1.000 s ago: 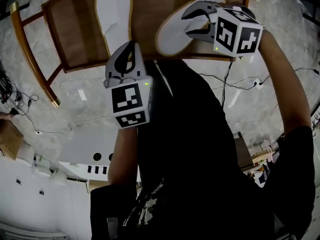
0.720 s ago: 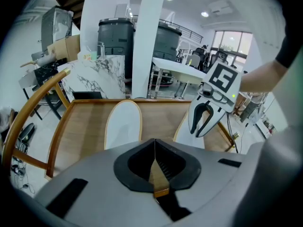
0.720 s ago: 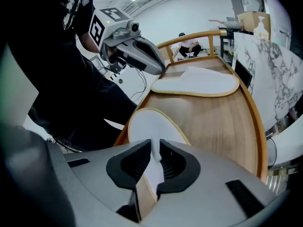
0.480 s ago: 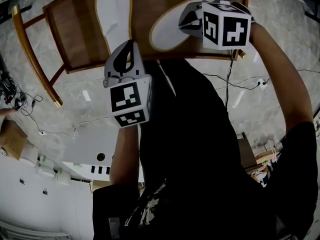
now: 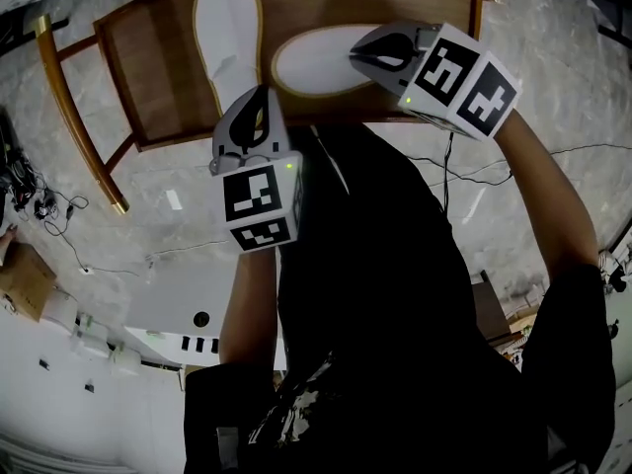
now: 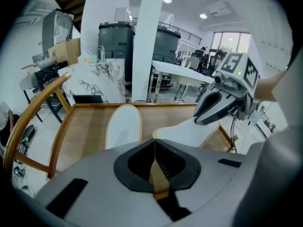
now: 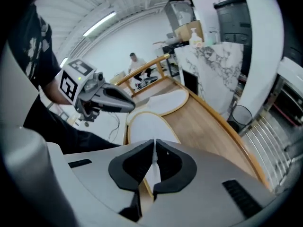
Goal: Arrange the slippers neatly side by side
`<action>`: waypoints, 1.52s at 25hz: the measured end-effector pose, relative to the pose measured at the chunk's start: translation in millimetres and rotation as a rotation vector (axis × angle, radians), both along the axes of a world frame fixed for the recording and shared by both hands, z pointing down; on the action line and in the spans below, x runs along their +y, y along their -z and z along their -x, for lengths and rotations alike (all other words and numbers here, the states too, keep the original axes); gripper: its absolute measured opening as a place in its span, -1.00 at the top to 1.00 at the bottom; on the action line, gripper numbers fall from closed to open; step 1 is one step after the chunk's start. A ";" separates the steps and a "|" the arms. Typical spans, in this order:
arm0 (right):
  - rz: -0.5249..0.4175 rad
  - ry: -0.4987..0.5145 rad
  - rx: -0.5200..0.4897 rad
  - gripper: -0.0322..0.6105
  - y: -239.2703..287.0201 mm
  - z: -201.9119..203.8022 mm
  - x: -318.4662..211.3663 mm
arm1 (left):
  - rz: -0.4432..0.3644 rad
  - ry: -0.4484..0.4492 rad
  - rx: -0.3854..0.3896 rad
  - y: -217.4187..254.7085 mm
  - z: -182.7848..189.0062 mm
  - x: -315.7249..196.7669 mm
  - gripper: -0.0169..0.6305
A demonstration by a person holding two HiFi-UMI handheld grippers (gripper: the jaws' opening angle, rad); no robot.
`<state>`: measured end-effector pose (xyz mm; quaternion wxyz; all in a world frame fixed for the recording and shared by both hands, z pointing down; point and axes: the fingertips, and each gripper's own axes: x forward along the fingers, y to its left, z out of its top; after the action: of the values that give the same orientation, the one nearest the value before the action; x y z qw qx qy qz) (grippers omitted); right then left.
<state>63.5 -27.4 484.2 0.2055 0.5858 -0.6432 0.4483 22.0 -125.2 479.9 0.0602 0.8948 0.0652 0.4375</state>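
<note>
Two white slippers with tan edging lie on the wooden chair seat (image 5: pixel 148 77). The left slipper (image 5: pixel 227 28) points away from me. My left gripper (image 5: pixel 252 95) is shut on its heel rim, and the tan edge shows between its jaws (image 6: pixel 154 141). The right slipper (image 5: pixel 316 59) lies crosswise, with its toe near the left one. My right gripper (image 5: pixel 359 53) has just closed on its heel end, white fabric pinched between the jaws (image 7: pixel 154 143). From the right gripper view, the held slipper (image 7: pixel 149 126) sits in front of the other slipper (image 7: pixel 165 100).
The chair's curved back rail (image 5: pixel 69 107) runs along the left. Cables (image 5: pixel 464 166) trail over the marble floor beside the seat. A cardboard box (image 5: pixel 20 275) sits far left. A wire bin (image 7: pixel 241 112) stands beyond the chair, and a person (image 7: pixel 137 63) sits in the background.
The right gripper has shut on the right slipper, rolled and lifted slightly. The slipper has swung from slanted to crosswise, its toe toward the left slipper. The left gripper has stayed put.
</note>
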 end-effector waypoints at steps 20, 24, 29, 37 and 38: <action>-0.163 -1.130 -0.058 0.87 -17.5 -57.3 31.9 | 0.027 0.015 0.004 -6.2 -8.0 6.4 0.93; -0.168 -1.074 -0.012 0.80 -19.5 -56.8 26.6 | 0.030 0.014 -0.003 -8.6 -7.3 6.7 0.93; -0.181 -0.945 0.077 0.53 -11.2 -59.5 18.4 | 0.029 0.006 -0.013 -10.4 -7.5 6.0 0.93; 0.017 -0.372 0.139 0.53 -23.5 -69.4 12.9 | 0.028 -0.035 -0.040 -16.8 -4.4 10.7 0.93; 0.037 -0.341 0.121 0.53 -25.9 -73.2 12.9 | 0.029 -0.042 -0.043 -17.2 -4.2 11.7 0.93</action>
<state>136.7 -14.5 510.0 0.1755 0.7085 -0.5126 0.4521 26.2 -113.5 497.0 0.0653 0.8827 0.0889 0.4567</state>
